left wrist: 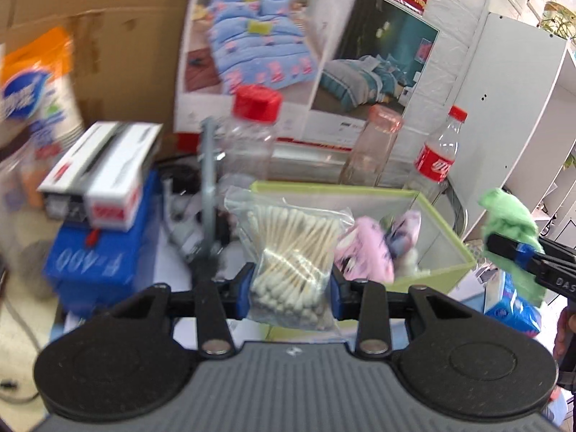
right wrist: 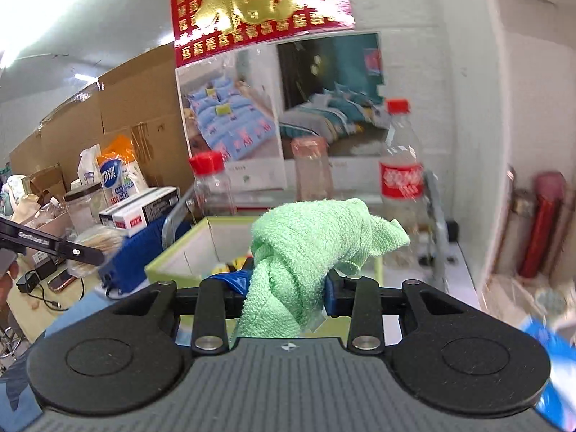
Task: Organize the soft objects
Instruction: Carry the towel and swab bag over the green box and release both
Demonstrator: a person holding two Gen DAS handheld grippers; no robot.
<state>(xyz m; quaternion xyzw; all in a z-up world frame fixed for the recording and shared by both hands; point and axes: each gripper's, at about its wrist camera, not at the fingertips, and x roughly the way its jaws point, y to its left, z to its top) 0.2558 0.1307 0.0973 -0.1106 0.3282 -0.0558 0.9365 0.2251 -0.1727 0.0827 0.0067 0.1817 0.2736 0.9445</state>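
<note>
My left gripper (left wrist: 289, 289) is shut on a clear bag of cotton swabs (left wrist: 291, 252) and holds it in the air in front of a green-rimmed white box (left wrist: 435, 216). A pink cloth (left wrist: 363, 252) and a purple-patterned cloth (left wrist: 405, 234) lie in the box. My right gripper (right wrist: 286, 288) is shut on a knotted green towel (right wrist: 309, 244) and holds it over the near edge of the same box (right wrist: 187, 248). The right gripper with the towel (left wrist: 509, 223) also shows at the right of the left wrist view. The left gripper with the swabs (right wrist: 95, 243) shows at the left of the right wrist view.
Behind the box stand a red-capped jar (left wrist: 252, 136), a clear bottle (left wrist: 374, 147) and a cola bottle (left wrist: 437, 154). Left of it are a blue box (left wrist: 100, 259) with white cartons (left wrist: 104, 169) on top. A blue tissue pack (left wrist: 511, 302) lies at right. Cardboard and a bedding package (left wrist: 306, 46) line the back.
</note>
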